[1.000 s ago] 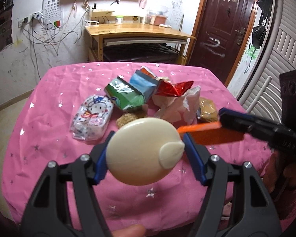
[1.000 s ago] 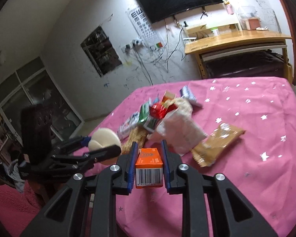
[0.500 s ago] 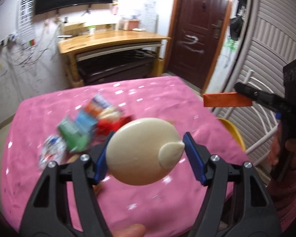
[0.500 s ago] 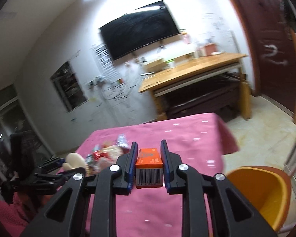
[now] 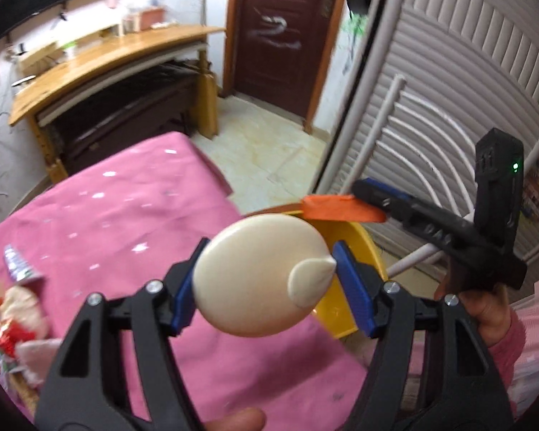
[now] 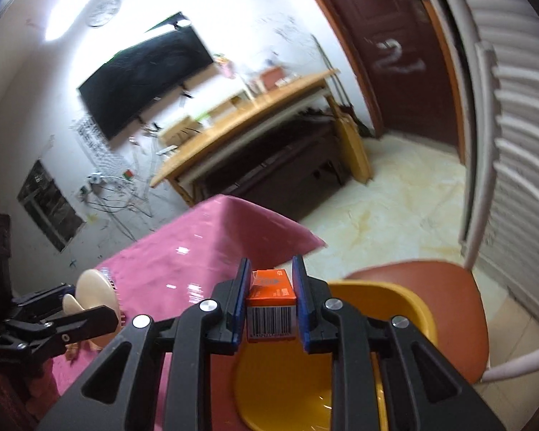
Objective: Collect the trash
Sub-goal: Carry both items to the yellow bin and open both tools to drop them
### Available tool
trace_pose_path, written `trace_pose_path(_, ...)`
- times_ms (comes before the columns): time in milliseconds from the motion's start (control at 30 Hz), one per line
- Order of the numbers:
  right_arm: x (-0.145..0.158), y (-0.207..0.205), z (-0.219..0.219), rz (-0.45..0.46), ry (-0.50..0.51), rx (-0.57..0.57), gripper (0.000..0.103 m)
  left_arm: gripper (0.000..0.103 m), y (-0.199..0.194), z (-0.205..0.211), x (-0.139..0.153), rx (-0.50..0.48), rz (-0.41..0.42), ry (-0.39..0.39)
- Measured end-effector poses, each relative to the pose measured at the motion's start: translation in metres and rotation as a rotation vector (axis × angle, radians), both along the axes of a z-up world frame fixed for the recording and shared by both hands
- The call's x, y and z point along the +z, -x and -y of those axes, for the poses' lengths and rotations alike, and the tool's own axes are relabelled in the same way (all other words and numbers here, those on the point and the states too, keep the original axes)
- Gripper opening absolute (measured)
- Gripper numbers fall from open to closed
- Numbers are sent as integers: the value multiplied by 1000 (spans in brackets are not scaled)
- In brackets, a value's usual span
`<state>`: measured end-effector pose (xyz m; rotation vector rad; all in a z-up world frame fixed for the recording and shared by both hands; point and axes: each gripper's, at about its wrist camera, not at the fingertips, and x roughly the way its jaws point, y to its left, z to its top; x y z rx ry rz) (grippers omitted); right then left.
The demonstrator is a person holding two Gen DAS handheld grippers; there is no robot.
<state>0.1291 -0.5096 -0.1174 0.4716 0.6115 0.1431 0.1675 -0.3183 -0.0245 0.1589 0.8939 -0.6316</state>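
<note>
My left gripper (image 5: 266, 280) is shut on a cream oval hairbrush (image 5: 258, 273), held above the right edge of the pink table (image 5: 125, 222). My right gripper (image 6: 271, 300) is shut on a small orange box (image 6: 271, 292) with a barcode, held over the open yellow bin (image 6: 298, 388). In the left wrist view the orange box (image 5: 341, 208) and the right gripper (image 5: 373, 194) hover above the bin (image 5: 345, 309). In the right wrist view the hairbrush (image 6: 93, 287) and the left gripper (image 6: 90, 309) are at the lower left. Several wrappers (image 5: 14, 309) lie on the table at the far left.
The yellow bin stands on a brown chair seat (image 6: 449, 287) with a white frame, right beside the table's edge. A white slatted shutter (image 5: 449, 100) is behind it. A wooden desk (image 5: 107, 57) and a dark door (image 5: 280, 28) stand across the tiled floor.
Both grippers have swung right, away from the wrapper pile, still holding their items. The orange box has moved from over the table to over the yellow bin.
</note>
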Motion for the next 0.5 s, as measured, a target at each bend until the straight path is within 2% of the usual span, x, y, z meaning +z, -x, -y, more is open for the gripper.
trace_pose_path(133, -31, -13, 16, -102, -49, -12, 18, 66, -9, 40, -17, -31, -32, -46)
trace_pose_path(233, -39, -19, 23, -150, -55, -44, 22, 66, -14, 59, -23, -43, -46, -63)
trace_pose_path(267, -39, -20, 24, -157, -48, -61, 26, 66, -14, 60, -24, -44, -51, -65)
trace_pose_path(333, -40, -16, 32, -162, -58, -97, 45, 67, -17, 64, -27, -47, -68, -67)
trace_pose_path(367, -38, -18, 34, -160, -64, -109, 49, 67, -18, 67, -28, -47, -74, -69)
trace_pose_path(433, -37, -14, 42, -152, -65, -144, 53, 82, -20, 72, -31, -42, -78, -72)
trace_pose_path(500, -36, -8, 52, -135, -77, -173, 54, 83, -21, 75, -31, -42, -79, -70)
